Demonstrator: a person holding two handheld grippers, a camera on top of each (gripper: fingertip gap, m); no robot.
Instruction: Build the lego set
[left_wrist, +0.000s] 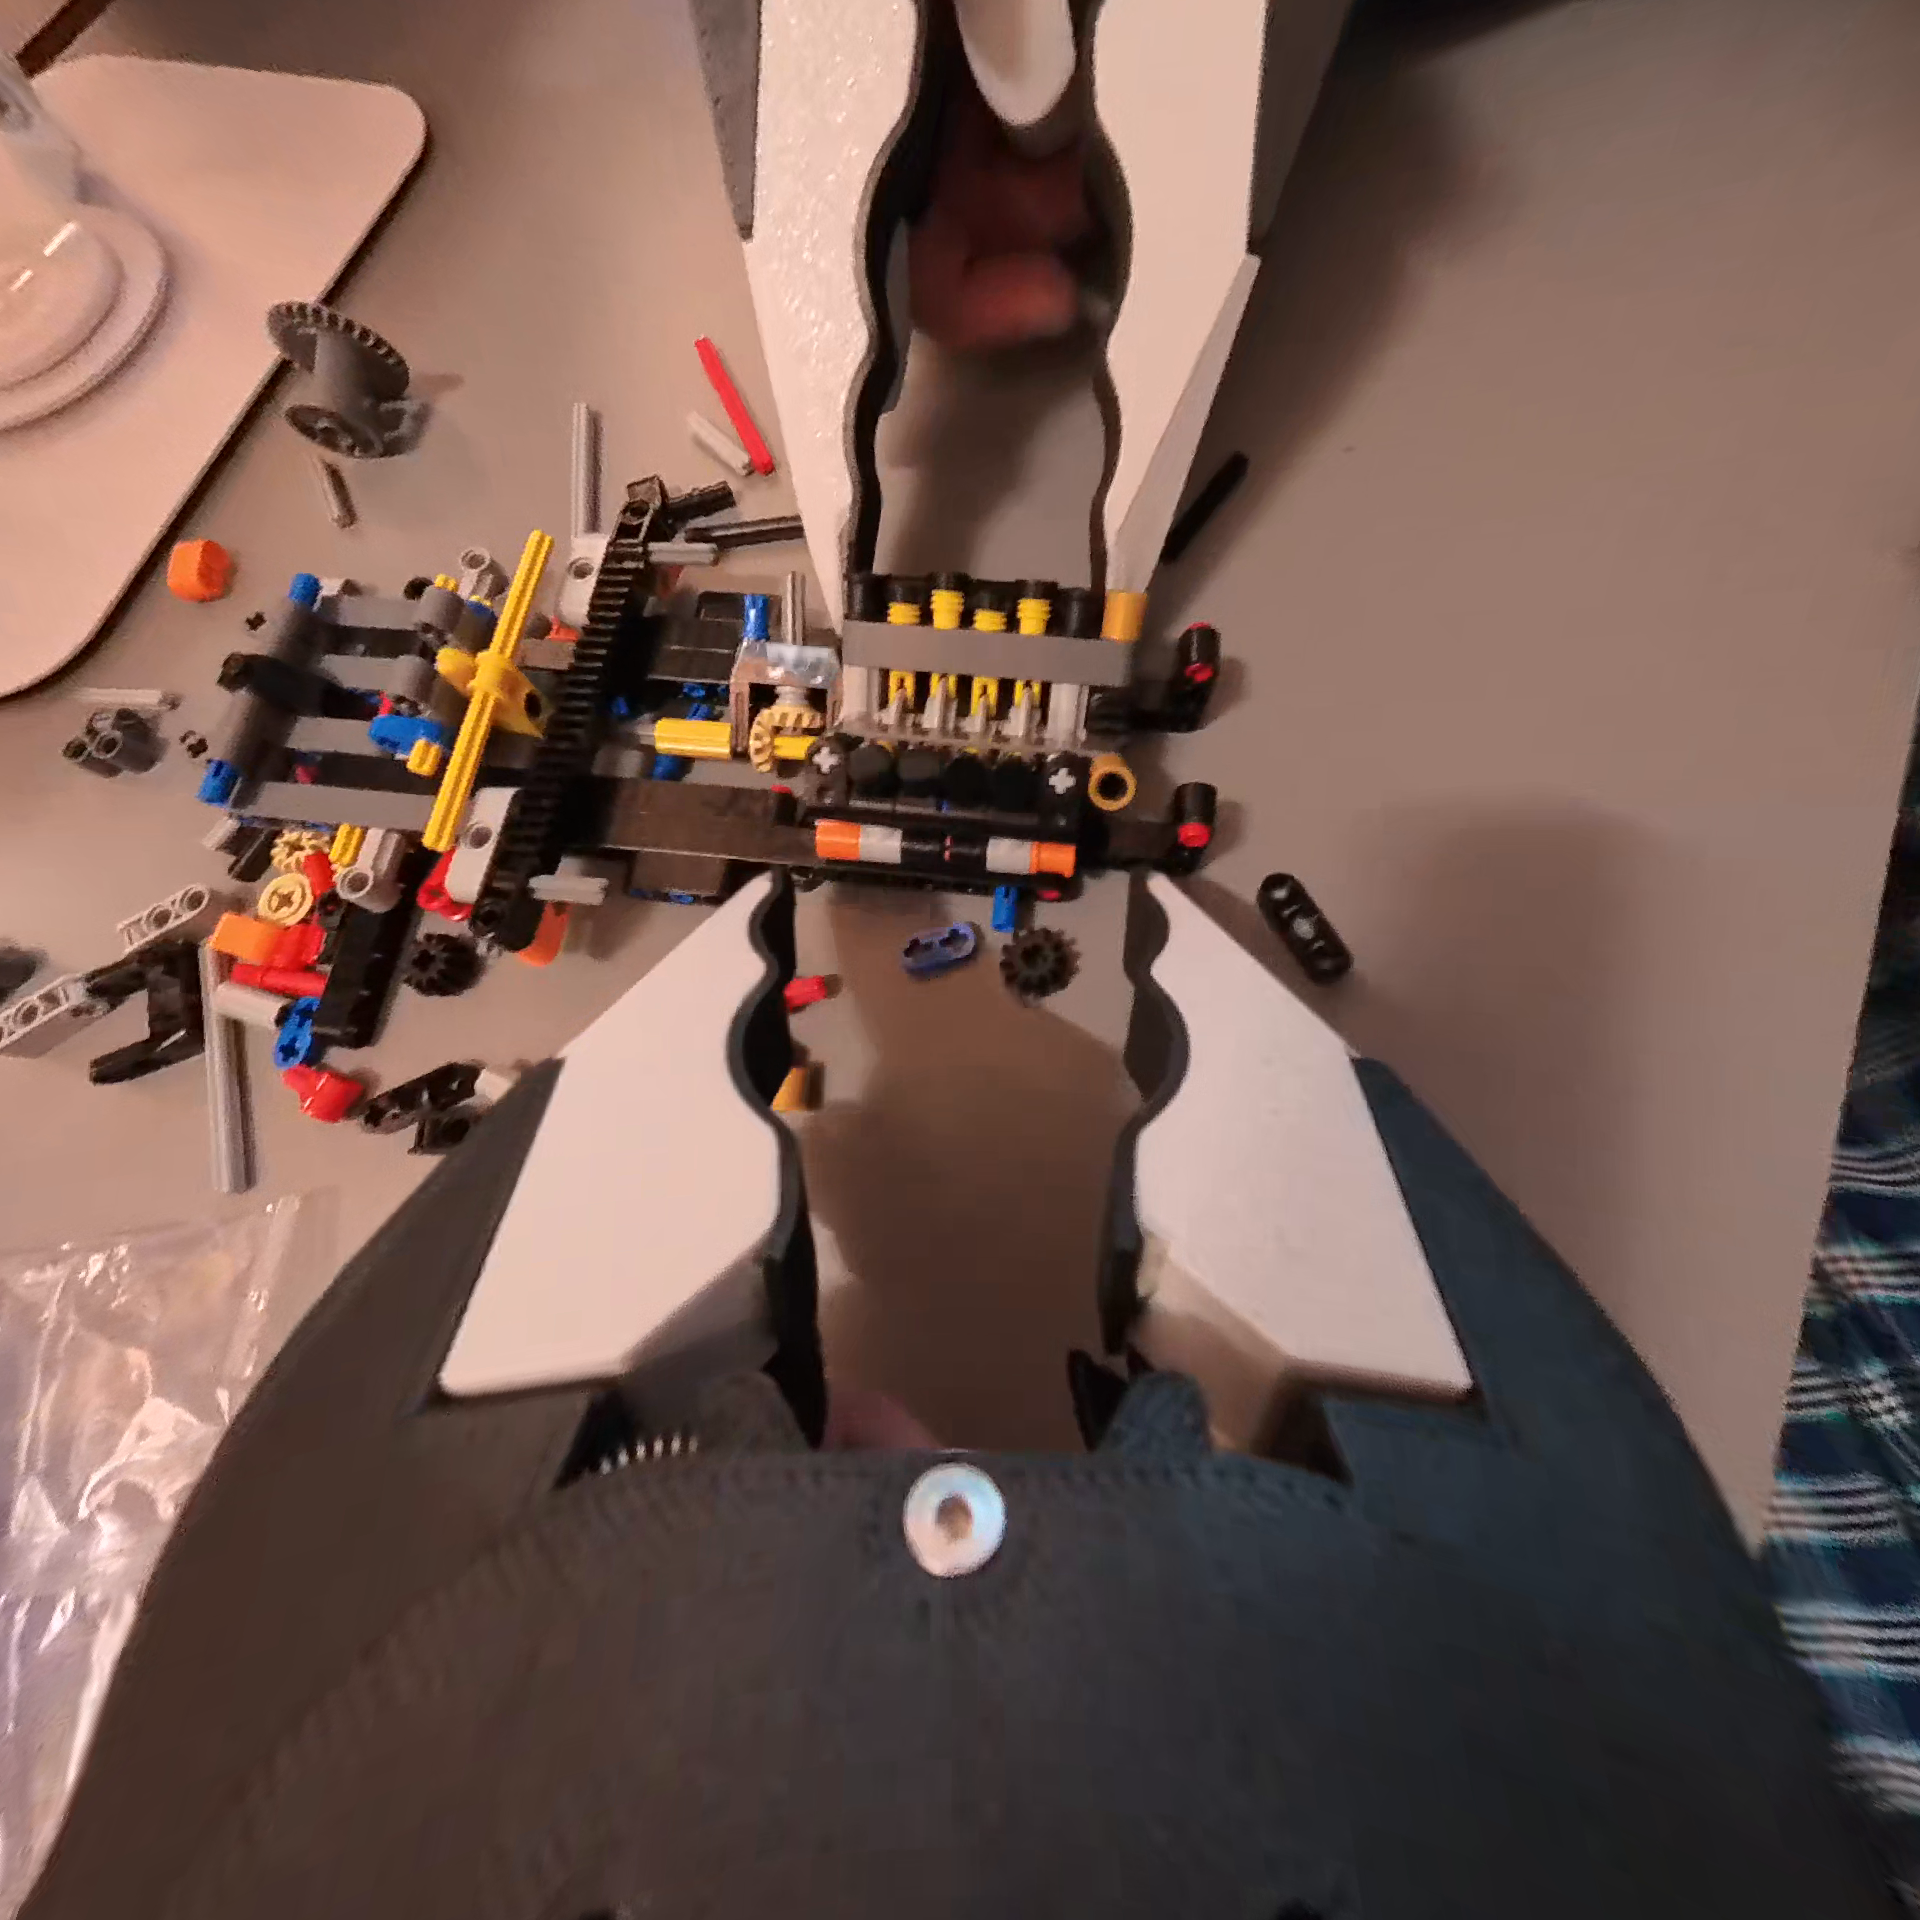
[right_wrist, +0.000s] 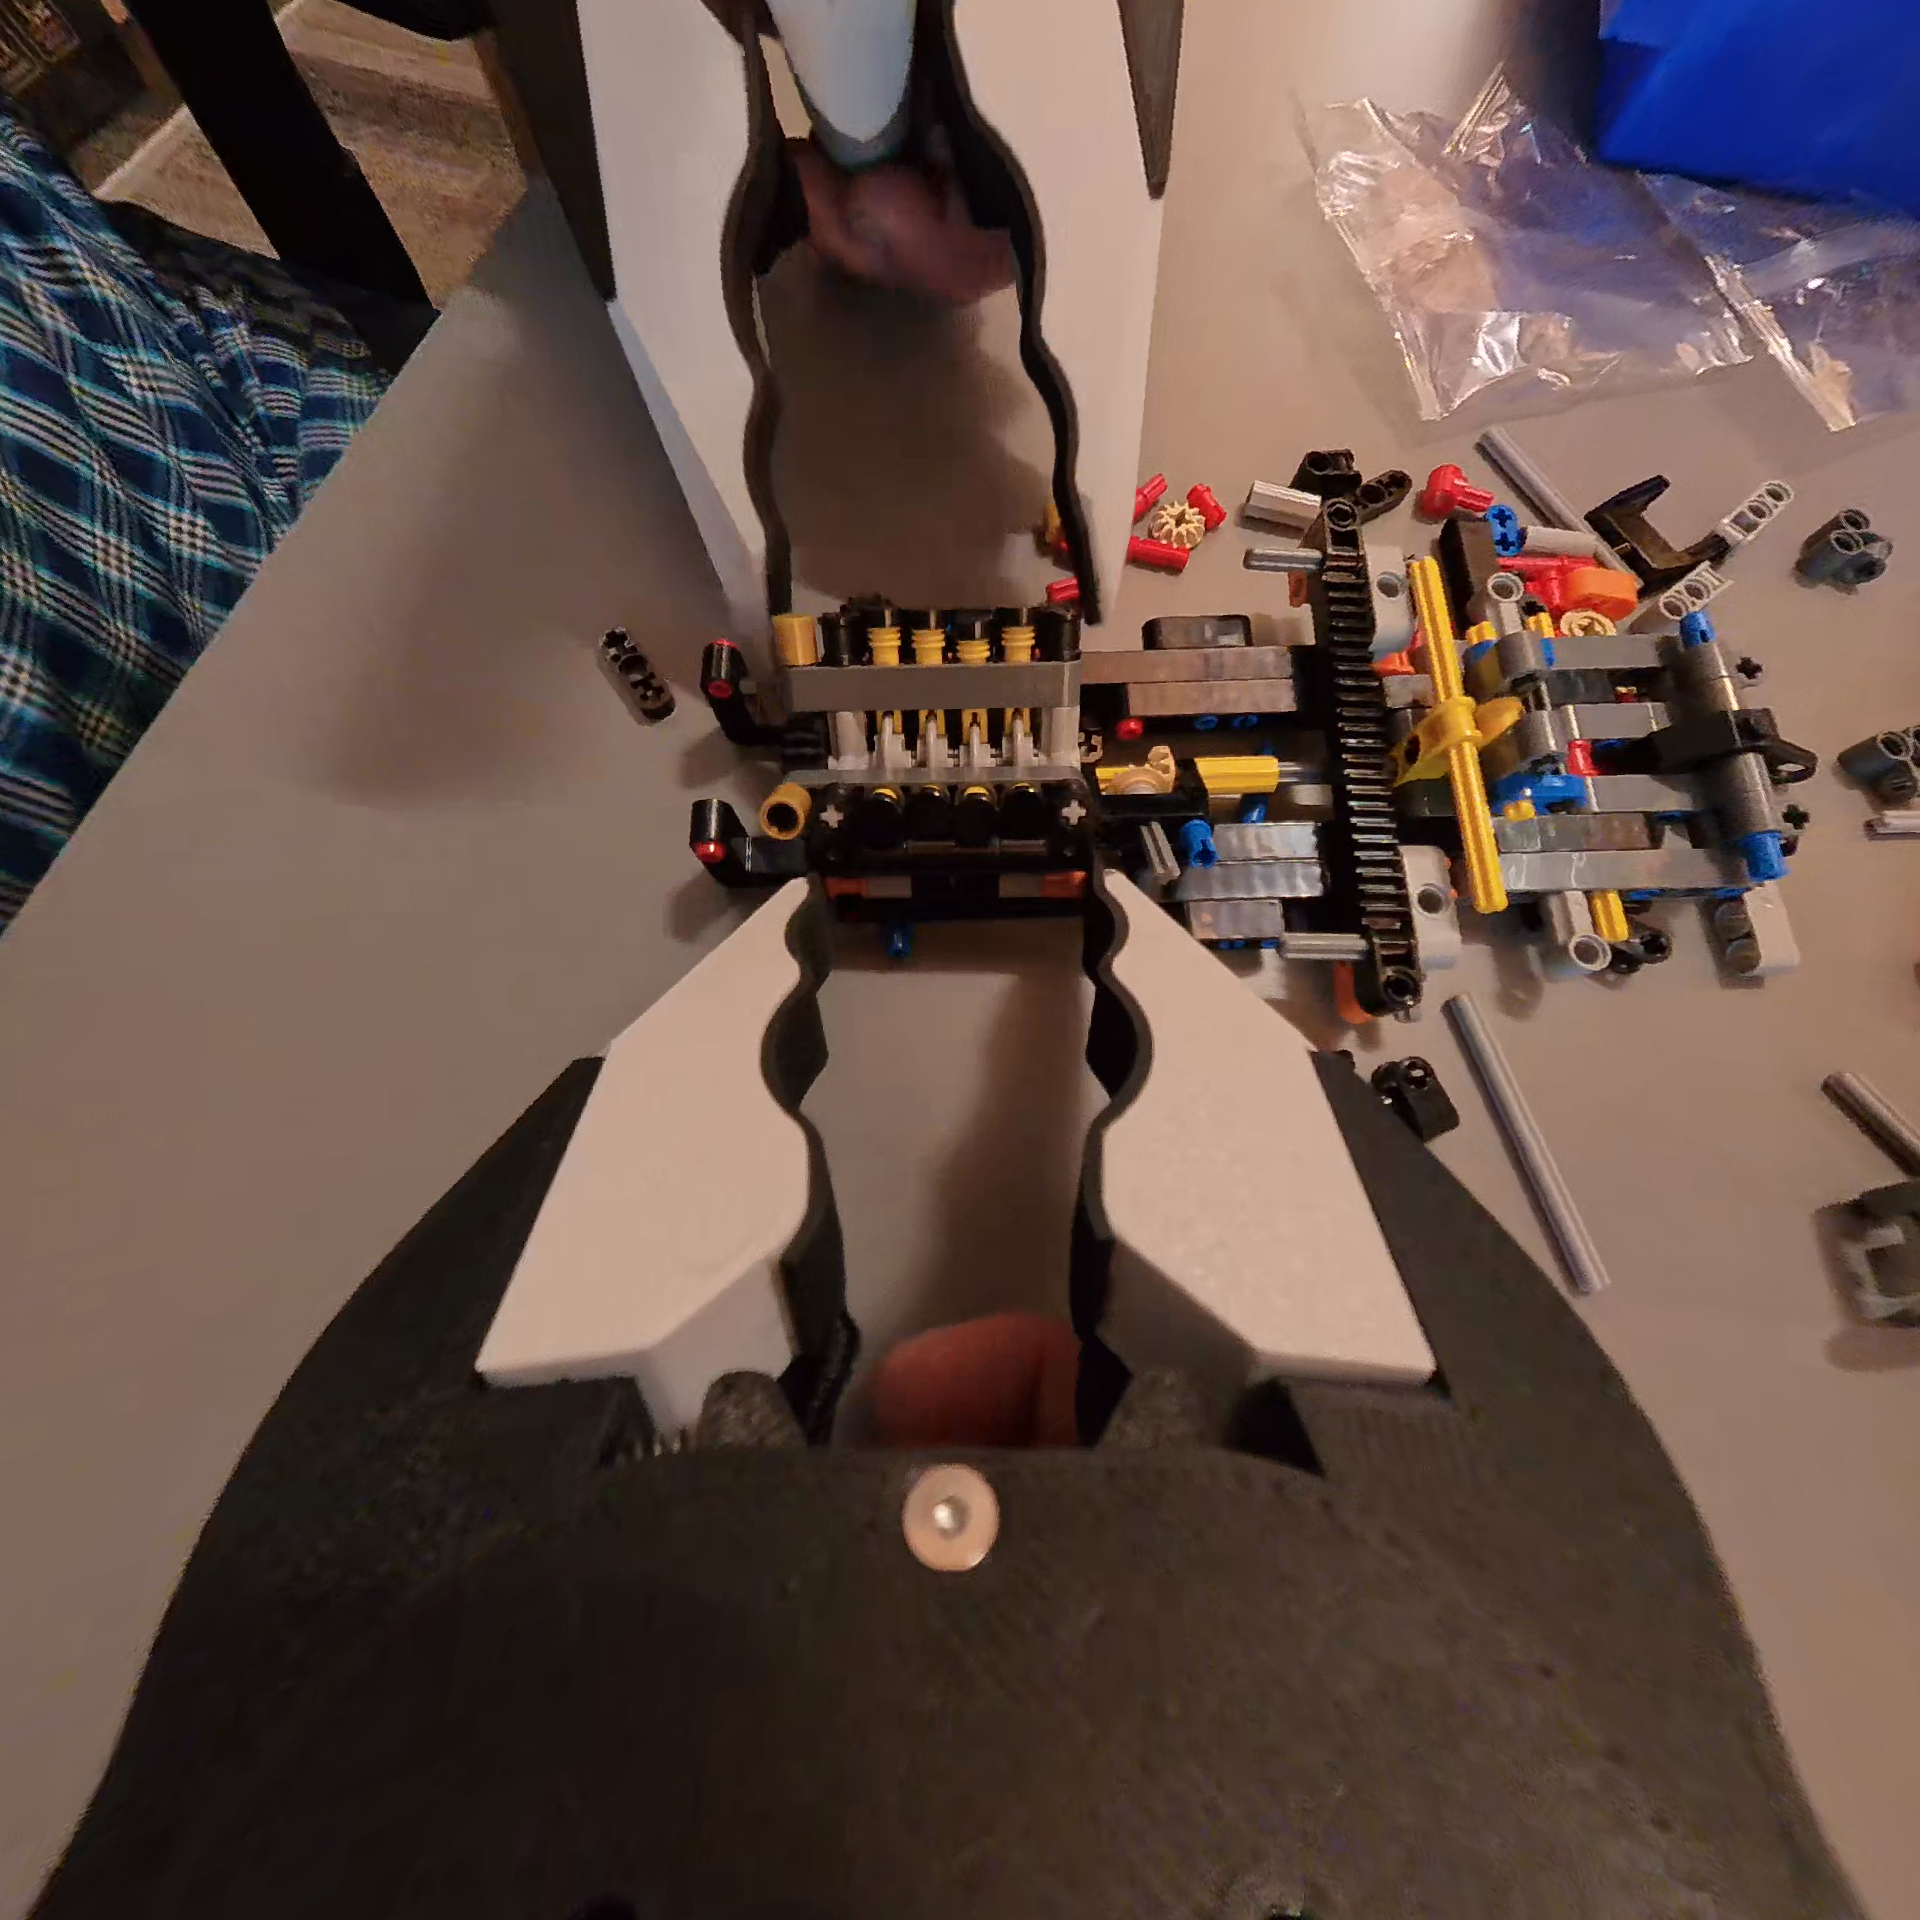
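Observation:
A long lego technic chassis (left_wrist: 623, 748) lies on the grey table, with a black toothed rack and a yellow axle across it. At one end is an engine block (left_wrist: 977, 675) with yellow pistons, also in the right wrist view (right_wrist: 925, 707). My left gripper (left_wrist: 961, 883) is open, fingertips at the block's near corners. My right gripper (right_wrist: 951, 888) is open on the opposite side, tips at that side's corners. Each shows from above in the other's view: right gripper (left_wrist: 982, 587), left gripper (right_wrist: 930, 613). I cannot tell whether any tip touches the block.
Loose lego parts (left_wrist: 291, 987) lie around the chassis, also a dark gear spool (left_wrist: 343, 384) and a grey axle (right_wrist: 1527, 1143). A clear plastic bag (right_wrist: 1558, 260) and a placemat (left_wrist: 260, 208) with a glass sit farther off. A plaid cloth (right_wrist: 125, 364) lies beyond the table edge. Spacing between my two grippers at the tips: around 5 centimeters. The grey axle (right_wrist: 1527, 1143) is about 9 centimeters from my right fingertips. The left camera catches it too, in the left wrist view (left_wrist: 583, 483).

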